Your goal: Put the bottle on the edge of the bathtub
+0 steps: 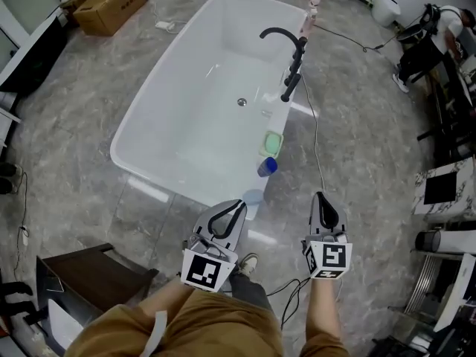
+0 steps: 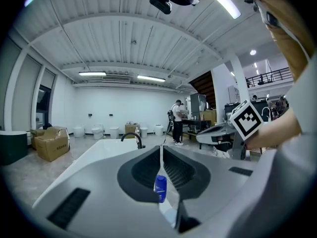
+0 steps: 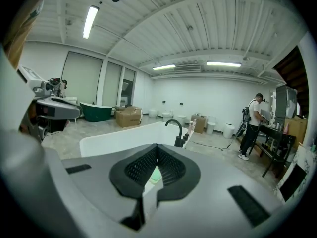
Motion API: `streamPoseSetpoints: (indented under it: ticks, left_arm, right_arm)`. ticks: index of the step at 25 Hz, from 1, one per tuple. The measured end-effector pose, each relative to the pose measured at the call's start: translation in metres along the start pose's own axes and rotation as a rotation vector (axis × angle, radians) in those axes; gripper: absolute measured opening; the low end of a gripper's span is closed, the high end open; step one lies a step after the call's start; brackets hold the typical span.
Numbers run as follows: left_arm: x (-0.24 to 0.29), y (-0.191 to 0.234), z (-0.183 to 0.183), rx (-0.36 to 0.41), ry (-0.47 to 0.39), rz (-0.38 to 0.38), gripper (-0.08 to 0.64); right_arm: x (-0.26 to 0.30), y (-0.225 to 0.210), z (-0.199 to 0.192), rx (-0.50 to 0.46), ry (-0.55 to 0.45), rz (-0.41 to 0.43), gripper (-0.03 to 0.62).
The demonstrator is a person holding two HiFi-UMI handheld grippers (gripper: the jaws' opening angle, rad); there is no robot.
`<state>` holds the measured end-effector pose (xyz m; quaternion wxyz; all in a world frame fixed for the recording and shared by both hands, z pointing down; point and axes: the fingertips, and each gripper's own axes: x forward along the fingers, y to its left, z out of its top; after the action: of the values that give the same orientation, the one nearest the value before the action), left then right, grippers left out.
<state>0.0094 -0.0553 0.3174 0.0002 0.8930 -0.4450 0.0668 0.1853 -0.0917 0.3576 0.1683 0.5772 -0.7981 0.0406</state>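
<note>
Bottle (image 1: pixel 268 166) stands on tub (image 1: pixel 149 117) rim, 12 o'clock. Left claw (image 1: pixel 239 204) and right claw (image 1: pixel 320 196) closed, empty. We should back away without nudging it.

**Bottle on the tub's rim, grippers at the near end**

In the head view, the bathtub (image 1: pixel 149 110) fills the middle of the floor. On its rim at 3 o'clock stands the bottle (image 1: pixel 267 166). A dish (image 1: pixel 272 143) sits just behind it, and the faucet (image 1: pixel 286 39) is further along toward 1. A cardboard box (image 1: pixel 111 2) lies beyond the tub at 11. At 6, the left gripper (image 1: pixel 239 204) and right gripper (image 1: pixel 320 197) are side by side.
</note>
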Motion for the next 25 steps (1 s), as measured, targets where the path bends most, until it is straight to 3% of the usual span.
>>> streamPoseSetpoints:
  ticks: [5, 25]
  left_arm:
    - [-0.015, 0.009, 0.017, -0.037, 0.002, 0.005, 0.023]
    - [-0.027, 0.023, 0.053, -0.022, -0.027, 0.015, 0.008]
  right_arm:
    - [-0.016, 0.013, 0.033, -0.015, -0.035, 0.01, 0.005]
    - [-0.083, 0.018, 0.132, -0.02, -0.17, 0.024, 0.005]
